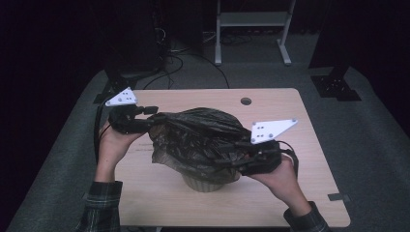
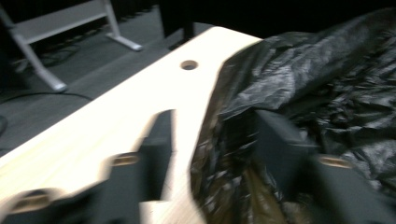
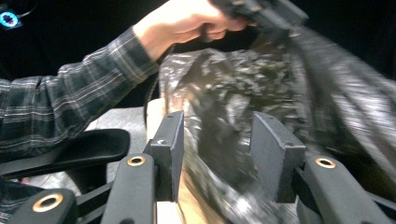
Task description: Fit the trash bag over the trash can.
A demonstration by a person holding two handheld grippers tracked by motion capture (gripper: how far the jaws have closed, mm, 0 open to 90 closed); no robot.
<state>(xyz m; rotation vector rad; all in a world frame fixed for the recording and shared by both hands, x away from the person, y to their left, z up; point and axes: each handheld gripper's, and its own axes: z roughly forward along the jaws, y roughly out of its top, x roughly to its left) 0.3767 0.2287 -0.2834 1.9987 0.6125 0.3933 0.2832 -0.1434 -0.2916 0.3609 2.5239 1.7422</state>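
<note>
While I stretch the black bag (image 1: 203,137) over the beige bin (image 1: 205,183) mid-desk (image 1: 270,104), left tool (image 1: 153,115) jaws apart around its edge, right tool (image 1: 231,155) jaws apart around the bag.

Dim room, one lit patch on the tabletop (image 1: 300,145); both gripper views blurred.

High view: light falls from above onto the pale wood, and the floor and background drop to near black toward the frame corners. The black plastic bag (image 1: 203,137) shows small specular glints on its creases and casts a soft shadow beneath. Left gripper view: wood overexposed, nearly white; own jaws smeared and out of focus, bag edge soft. Right gripper view: jaws fairly sharp, but the bag (image 3: 243,107) and the far gripper (image 3: 261,16) streak with motion blur; background black.
</note>
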